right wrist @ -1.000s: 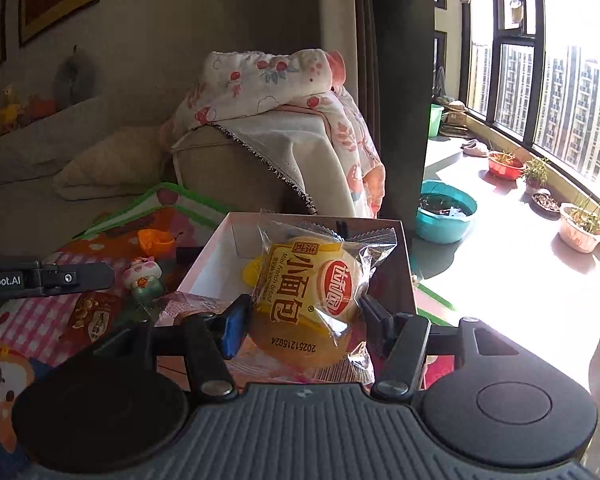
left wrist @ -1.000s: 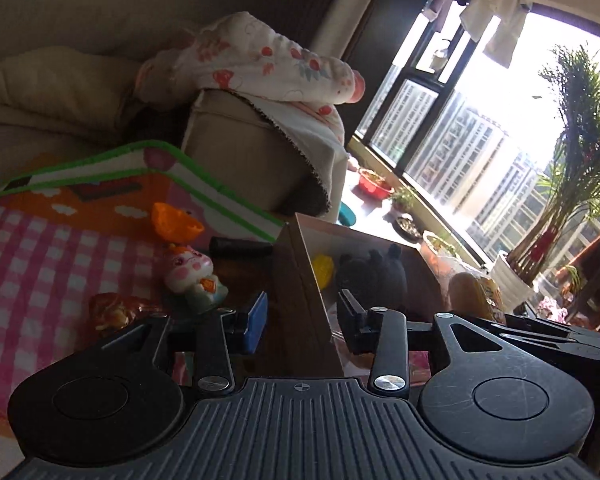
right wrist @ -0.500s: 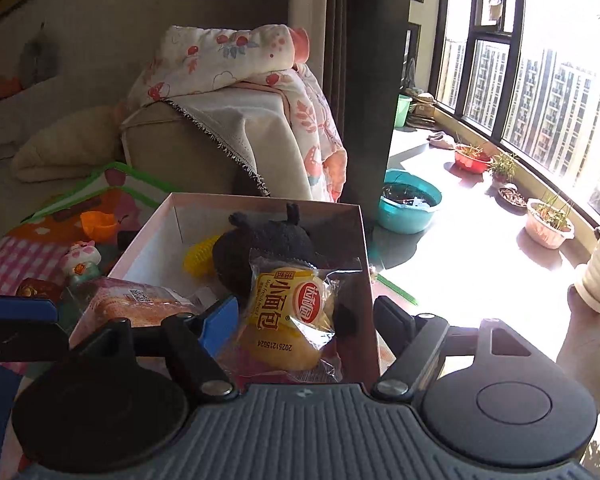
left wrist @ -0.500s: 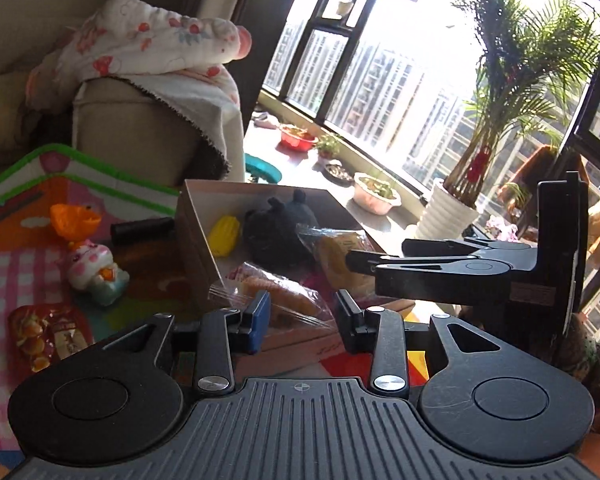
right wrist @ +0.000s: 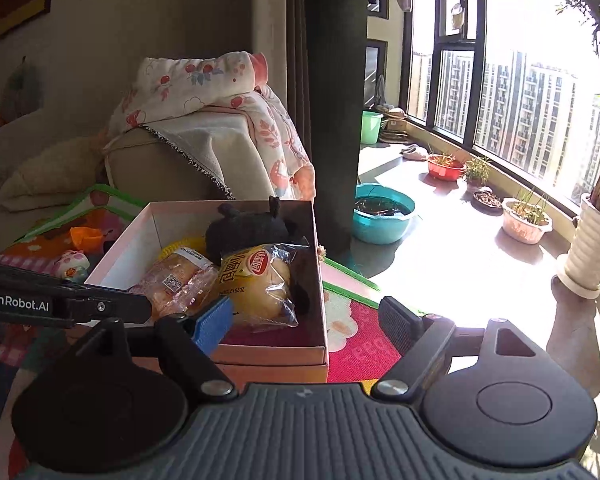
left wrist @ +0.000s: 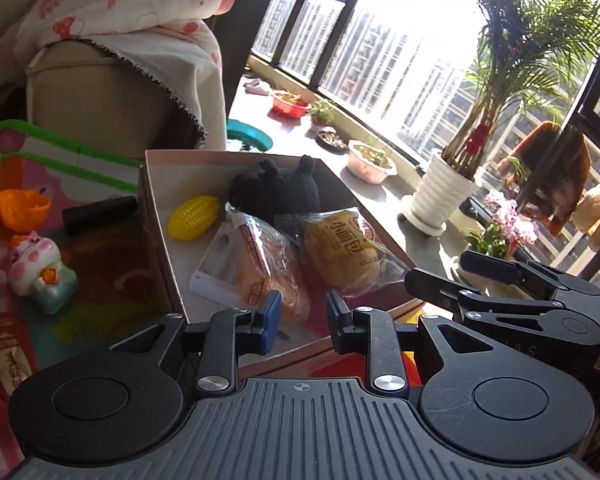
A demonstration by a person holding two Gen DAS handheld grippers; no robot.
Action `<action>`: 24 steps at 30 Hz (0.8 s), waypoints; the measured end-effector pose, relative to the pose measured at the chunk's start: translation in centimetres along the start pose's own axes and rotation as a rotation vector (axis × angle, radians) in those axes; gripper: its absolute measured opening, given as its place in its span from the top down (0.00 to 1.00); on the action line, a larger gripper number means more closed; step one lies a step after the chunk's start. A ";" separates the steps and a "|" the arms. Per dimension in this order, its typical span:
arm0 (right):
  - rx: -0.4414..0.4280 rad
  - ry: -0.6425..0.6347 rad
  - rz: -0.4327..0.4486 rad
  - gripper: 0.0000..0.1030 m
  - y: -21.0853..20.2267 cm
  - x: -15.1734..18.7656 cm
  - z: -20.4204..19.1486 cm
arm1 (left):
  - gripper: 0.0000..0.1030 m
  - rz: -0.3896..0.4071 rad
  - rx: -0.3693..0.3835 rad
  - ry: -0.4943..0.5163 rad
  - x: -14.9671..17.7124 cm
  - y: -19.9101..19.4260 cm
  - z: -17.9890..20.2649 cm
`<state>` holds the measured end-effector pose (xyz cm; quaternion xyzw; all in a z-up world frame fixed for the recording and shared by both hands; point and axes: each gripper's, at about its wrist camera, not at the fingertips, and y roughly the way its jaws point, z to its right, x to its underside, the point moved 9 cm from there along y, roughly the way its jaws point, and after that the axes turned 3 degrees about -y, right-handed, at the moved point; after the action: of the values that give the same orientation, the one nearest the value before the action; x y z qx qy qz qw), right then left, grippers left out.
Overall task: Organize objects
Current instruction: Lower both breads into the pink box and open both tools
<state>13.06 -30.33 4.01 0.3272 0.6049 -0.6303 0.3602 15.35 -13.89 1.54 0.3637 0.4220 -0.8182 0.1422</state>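
An open cardboard box point(left wrist: 153, 216) point(right wrist: 318, 280) on the play mat holds a yellow toy corn point(left wrist: 194, 217), a black plush point(left wrist: 278, 192) point(right wrist: 248, 230), a clear-wrapped pastry point(left wrist: 260, 264) point(right wrist: 178, 280) and a yellow bread packet point(left wrist: 342, 252) point(right wrist: 256, 286). My left gripper point(left wrist: 300, 316) hovers over the box's near edge, jaws a little apart and empty. My right gripper point(right wrist: 306, 322) is wide open and empty, just in front of the box's near right corner. The right gripper also shows in the left wrist view point(left wrist: 500, 284).
On the mat left of the box lie a pink pig toy point(left wrist: 38, 266), an orange cup point(left wrist: 22, 208), a black cylinder point(left wrist: 100, 214) and a red snack packet point(left wrist: 4, 360). A sofa arm with a floral blanket point(right wrist: 204, 120) stands behind. Plant pots point(right wrist: 526, 220) and a teal basin point(right wrist: 382, 216) sit by the window.
My right gripper opened and let the yellow bread packet drop into the box, then drew back. My left gripper swung right and rose over the box.
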 end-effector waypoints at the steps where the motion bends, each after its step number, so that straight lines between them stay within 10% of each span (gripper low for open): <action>1: 0.000 -0.009 0.013 0.19 -0.3 0.1 -0.3 | 0.72 0.016 0.009 0.029 0.0 -1.1 0.0; 8: -0.136 -0.052 0.091 0.15 -2.8 1.7 -4.9 | 0.72 0.140 -0.228 0.171 -2.6 -5.9 -6.5; 16: -0.253 -0.043 -0.015 0.15 -1.3 5.9 -9.5 | 0.67 -0.077 -0.318 0.466 -6.4 1.9 -10.5; 24: -0.257 -0.028 -0.029 0.10 -1.1 6.5 -9.5 | 0.59 -0.258 -0.372 0.443 -6.7 8.9 -14.4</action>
<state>8.44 -21.19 -1.47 0.2608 0.6801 -0.5574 0.3985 31.63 -8.38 -4.39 0.4446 0.6275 -0.6392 0.0060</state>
